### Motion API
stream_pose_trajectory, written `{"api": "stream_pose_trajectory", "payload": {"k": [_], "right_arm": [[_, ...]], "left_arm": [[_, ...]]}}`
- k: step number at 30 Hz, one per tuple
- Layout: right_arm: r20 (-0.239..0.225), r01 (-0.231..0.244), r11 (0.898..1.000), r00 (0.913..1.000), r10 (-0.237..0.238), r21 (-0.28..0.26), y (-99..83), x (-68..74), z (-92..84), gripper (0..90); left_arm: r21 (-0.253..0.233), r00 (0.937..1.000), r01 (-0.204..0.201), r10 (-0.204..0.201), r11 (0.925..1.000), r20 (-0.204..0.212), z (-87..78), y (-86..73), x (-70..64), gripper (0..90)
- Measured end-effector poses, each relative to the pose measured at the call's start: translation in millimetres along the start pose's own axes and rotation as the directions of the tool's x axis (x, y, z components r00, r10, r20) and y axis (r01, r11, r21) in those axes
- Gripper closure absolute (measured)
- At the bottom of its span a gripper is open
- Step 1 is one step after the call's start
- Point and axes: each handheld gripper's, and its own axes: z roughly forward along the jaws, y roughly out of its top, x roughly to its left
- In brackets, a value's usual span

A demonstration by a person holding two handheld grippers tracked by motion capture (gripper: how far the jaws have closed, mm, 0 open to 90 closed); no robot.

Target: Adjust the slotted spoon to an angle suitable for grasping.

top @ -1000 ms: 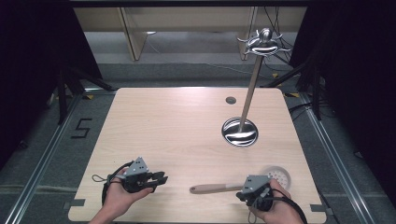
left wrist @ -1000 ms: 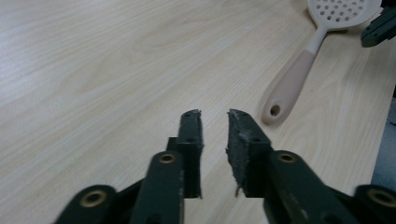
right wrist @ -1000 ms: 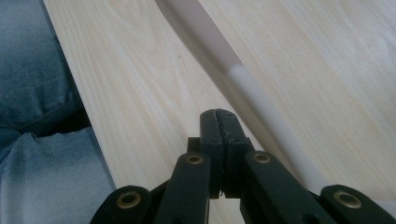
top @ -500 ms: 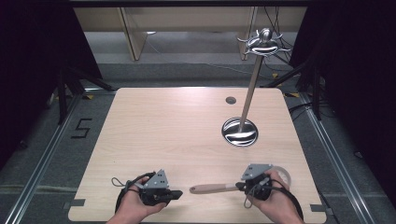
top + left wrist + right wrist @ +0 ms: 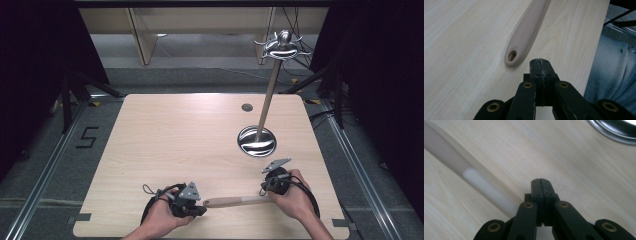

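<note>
A utensil with a pale wooden handle [image 5: 235, 201] lies flat near the table's front edge, between my two grippers. The handle's end with its hanging hole [image 5: 512, 55] lies just left of my left gripper [image 5: 539, 61], which is shut on nothing; in the high view that gripper [image 5: 200, 211] sits at the handle's left end. My right gripper [image 5: 540, 181] is shut too, empty, with the utensil's white neck [image 5: 481, 185] running past on its left. In the high view the right gripper [image 5: 263, 189] and hand cover the utensil's head.
A metal stand [image 5: 269, 95] with hooks on top [image 5: 282, 45] rises from a round chrome base [image 5: 257, 140] behind my right gripper; the base [image 5: 616, 130] edges into the right gripper view. A small dark hole [image 5: 247, 107] marks the table [image 5: 165, 140]. A trouser leg [image 5: 609, 70] lies past the table edge.
My left gripper has slid right along the front edge up to the handle's end. The right hand has shifted a little left and forward over the utensil's white head.
</note>
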Motion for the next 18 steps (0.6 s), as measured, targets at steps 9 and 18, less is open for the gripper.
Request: {"api": "stream_pose_trajectory", "payload": {"k": [9,18], "right_arm": [[-0.019,0.000,0.999,0.9998,0.001,0.040,-5.2,-1.3,4.4,90.0],[-0.037,-0.001,0.999,0.9993,0.003,0.055,-6.0,0.4,6.2,90.0]], "left_arm": [[0.056,0.9985,-0.040,0.042,0.9976,-0.034,12.4,6.6,3.2,89.3],[0.047,0.9984,-0.024,0.026,0.9986,-0.050,20.5,6.6,3.8,89.3]]}}
